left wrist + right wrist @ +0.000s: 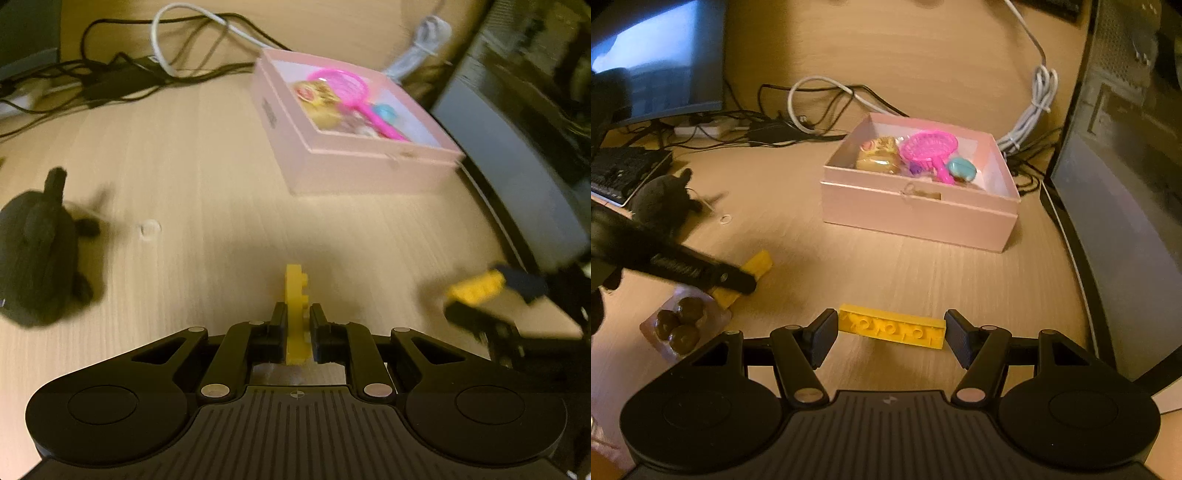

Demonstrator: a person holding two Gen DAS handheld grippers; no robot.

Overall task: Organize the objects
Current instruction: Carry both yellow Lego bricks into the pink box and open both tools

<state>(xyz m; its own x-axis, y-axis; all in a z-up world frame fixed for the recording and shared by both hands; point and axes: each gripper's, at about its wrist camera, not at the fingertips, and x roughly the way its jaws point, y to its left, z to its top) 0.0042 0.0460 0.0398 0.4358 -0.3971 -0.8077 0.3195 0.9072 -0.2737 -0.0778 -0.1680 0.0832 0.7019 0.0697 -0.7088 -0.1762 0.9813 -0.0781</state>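
My left gripper (298, 314) is shut on a flat yellow brick (295, 291) held on edge just above the desk; it also shows in the right wrist view (759, 264) with the left gripper (738, 282) around it. My right gripper (891, 326) is open, its fingers either side of a long yellow brick (891, 326) lying on the desk; the same brick shows in the left wrist view (476, 286). A pink open box (916, 212) behind holds a pink toy pan (929, 147), a teal piece (962, 168) and yellowish toys.
A dark plush toy (663, 197) lies at the left, also in the left wrist view (37, 254). A clear pack of brown balls (679, 325) sits near left. Tangled cables (798, 122), a keyboard (624, 171), and monitors (1126, 206) surround the desk.
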